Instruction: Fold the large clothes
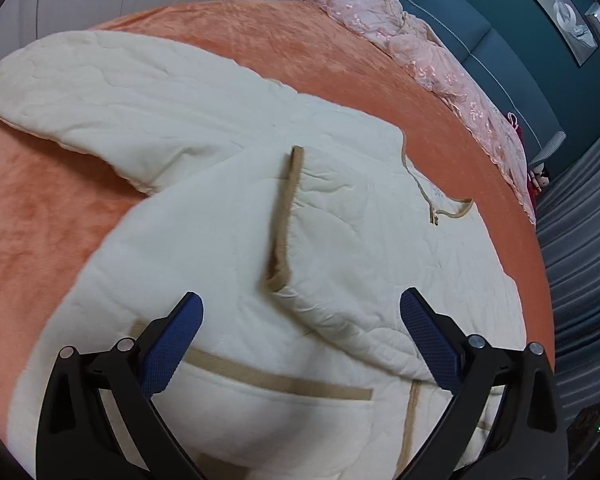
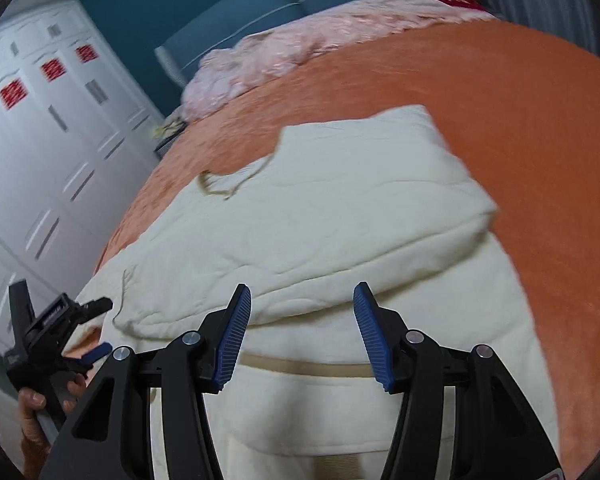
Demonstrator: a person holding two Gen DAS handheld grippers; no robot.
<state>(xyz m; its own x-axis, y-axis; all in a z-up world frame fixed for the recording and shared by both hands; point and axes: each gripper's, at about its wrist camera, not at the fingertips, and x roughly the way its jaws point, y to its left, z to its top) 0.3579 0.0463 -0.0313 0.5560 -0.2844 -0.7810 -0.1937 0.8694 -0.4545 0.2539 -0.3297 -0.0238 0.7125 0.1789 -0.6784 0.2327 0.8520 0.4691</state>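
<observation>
The cream quilted jacket (image 1: pixel 204 216) lies spread on the orange bedspread (image 1: pixel 40 216) with one sleeve (image 2: pixel 380 184) folded across its body, so both the left gripper (image 1: pixel 300 334) and right gripper (image 2: pixel 302 334) hover over it, jaws apart and empty, apparently freed for another fold.

Cream padded coat (image 2: pixel 320 216) on orange bedspread (image 2: pixel 520 120), sleeve seemingly folded over, right gripper (image 2: pixel 302 336) agape

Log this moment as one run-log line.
garment: cream jacket on orange bedspread, sleeve folded over | left gripper: open, empty | right gripper: open, empty
</observation>
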